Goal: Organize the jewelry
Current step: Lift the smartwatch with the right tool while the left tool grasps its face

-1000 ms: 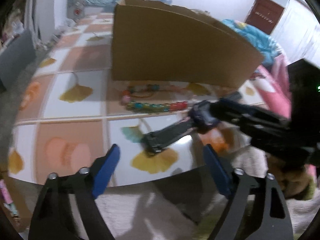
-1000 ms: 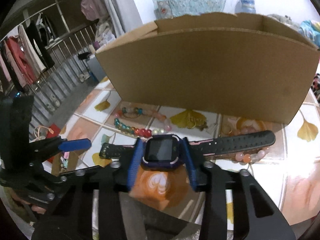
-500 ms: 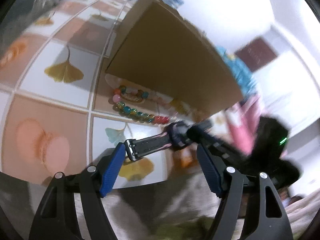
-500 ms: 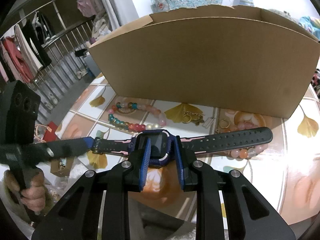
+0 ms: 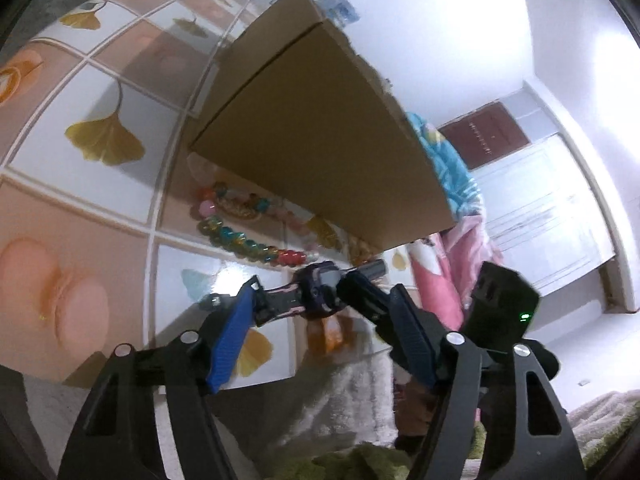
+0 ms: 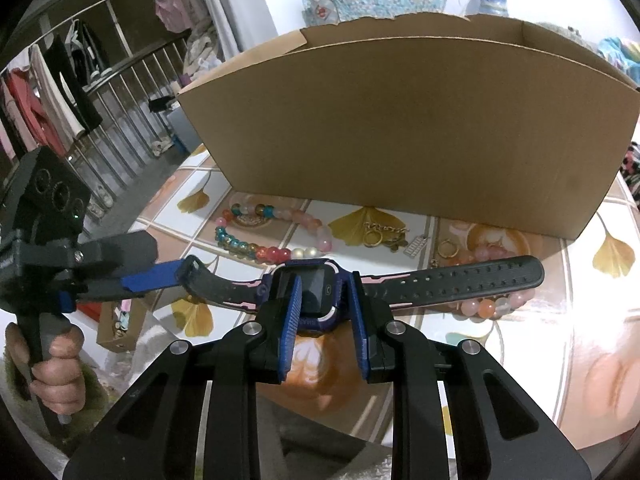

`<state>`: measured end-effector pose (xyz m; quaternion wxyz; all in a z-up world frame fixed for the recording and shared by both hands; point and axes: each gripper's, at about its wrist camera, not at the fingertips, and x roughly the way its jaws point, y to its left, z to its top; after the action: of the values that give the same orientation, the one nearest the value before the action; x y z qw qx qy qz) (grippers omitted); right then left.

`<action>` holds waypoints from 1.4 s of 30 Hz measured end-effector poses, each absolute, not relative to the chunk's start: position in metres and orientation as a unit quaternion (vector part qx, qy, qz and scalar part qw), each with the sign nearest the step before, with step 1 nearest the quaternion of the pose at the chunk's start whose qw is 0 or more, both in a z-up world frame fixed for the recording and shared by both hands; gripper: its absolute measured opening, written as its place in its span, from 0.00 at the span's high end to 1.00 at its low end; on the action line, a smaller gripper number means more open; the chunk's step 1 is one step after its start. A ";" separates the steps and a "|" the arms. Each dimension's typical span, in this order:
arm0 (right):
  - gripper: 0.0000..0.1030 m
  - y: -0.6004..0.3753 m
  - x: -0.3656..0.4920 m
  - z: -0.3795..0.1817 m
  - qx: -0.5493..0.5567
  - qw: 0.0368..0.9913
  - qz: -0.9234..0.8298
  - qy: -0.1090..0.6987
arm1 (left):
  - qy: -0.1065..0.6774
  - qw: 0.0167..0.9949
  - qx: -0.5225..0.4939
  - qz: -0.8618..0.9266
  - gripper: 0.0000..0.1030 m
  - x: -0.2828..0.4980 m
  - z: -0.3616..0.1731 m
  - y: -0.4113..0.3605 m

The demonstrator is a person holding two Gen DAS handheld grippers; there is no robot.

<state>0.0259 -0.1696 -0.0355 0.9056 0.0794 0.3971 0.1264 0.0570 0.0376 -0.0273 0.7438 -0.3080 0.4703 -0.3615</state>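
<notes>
Blue-padded right gripper (image 6: pixel 325 312) clamps smartwatch (image 6: pixel 316 290) case, frame centre, before cardboard box (image 6: pixel 408 136). Left gripper (image 5: pixel 320 320), jaws apart, apparently touches buckle strap (image 6: pixel 216 280). Bead bracelets (image 6: pixel 256 246) lie behind.

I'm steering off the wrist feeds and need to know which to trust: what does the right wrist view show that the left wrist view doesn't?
Right wrist only: the open top of the cardboard box, the gold jewelry, the watch's long strap end over a peach bead bracelet, and the clothes rack.

Left wrist only: the dark red door and pink bedding.

Both: right gripper clamping the watch, left gripper open at its strap, and the colorful bead bracelet.
</notes>
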 end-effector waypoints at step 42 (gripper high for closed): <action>0.78 -0.170 0.024 -0.035 0.076 0.906 0.133 0.395 | 0.495 0.804 -0.170 -0.281 0.90 0.064 -0.032 0.005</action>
<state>0.0241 -0.1697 -0.0349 0.9058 0.0759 0.3951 0.1330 0.0642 0.0054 -0.0324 0.8043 -0.1699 0.4953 -0.2809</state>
